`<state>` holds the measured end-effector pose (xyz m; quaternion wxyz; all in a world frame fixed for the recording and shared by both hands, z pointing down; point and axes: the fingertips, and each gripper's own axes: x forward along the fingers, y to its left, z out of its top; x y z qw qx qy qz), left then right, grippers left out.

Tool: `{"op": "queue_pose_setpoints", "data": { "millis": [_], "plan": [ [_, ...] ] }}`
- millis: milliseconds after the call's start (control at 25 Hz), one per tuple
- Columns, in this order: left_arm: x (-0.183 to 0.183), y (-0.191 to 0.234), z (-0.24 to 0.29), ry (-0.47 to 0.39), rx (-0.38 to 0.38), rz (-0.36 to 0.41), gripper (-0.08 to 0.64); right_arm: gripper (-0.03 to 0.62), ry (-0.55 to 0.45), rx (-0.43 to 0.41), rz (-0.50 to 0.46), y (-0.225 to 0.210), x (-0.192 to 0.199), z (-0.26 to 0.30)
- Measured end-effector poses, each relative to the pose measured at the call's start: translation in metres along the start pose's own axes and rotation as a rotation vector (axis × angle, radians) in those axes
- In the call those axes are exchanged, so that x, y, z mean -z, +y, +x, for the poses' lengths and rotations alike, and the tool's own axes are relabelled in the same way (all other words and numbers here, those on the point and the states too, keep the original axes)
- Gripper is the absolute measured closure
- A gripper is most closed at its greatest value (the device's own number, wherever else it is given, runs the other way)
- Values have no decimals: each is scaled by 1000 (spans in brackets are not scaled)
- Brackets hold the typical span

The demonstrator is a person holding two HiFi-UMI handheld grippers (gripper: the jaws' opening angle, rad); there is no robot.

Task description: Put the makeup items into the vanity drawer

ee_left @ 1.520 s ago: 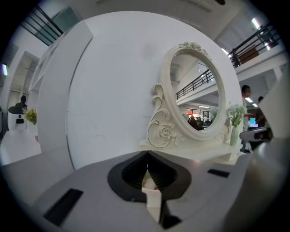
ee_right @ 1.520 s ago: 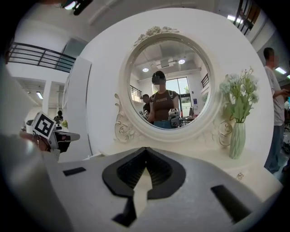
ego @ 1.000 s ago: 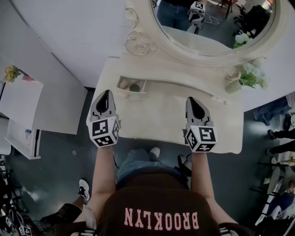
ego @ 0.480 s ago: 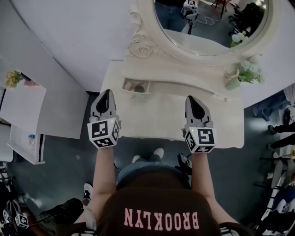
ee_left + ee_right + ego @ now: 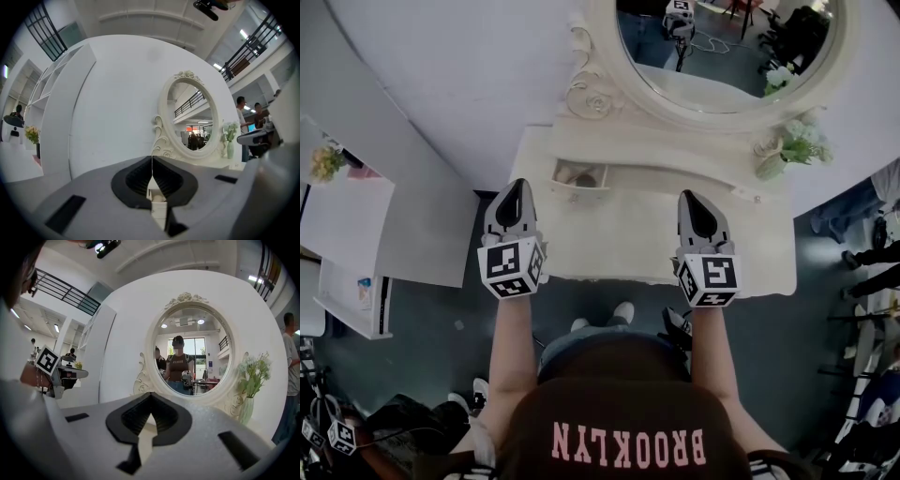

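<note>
The cream vanity table stands in front of me under its oval mirror. Its small drawer at the back left is pulled open, and small items show inside it, too small to name. My left gripper hovers level over the table's left front corner, just in front of the drawer, shut and empty. My right gripper is held level over the right half of the top, also shut with nothing in it. The left gripper and the right gripper each show their jaws meeting, facing the mirror.
A vase of flowers stands at the table's back right, beside the mirror frame. A white shelf unit is on the floor to the left. The person's feet are under the table's front edge. People stand at the far right.
Both grippers have risen a little in front of the vanity and stay shut and empty. The head view has shifted slightly.
</note>
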<state>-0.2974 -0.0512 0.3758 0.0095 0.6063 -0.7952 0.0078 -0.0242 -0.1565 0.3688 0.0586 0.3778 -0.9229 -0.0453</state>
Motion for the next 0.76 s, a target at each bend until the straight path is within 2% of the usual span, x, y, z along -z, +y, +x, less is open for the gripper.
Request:
{"op": "queue_pose_setpoints", "data": {
  "millis": [760],
  "plan": [
    [-9, -9, 5, -27, 45, 32, 554, 595, -19, 23, -12, -7, -7, -2]
  ]
}}
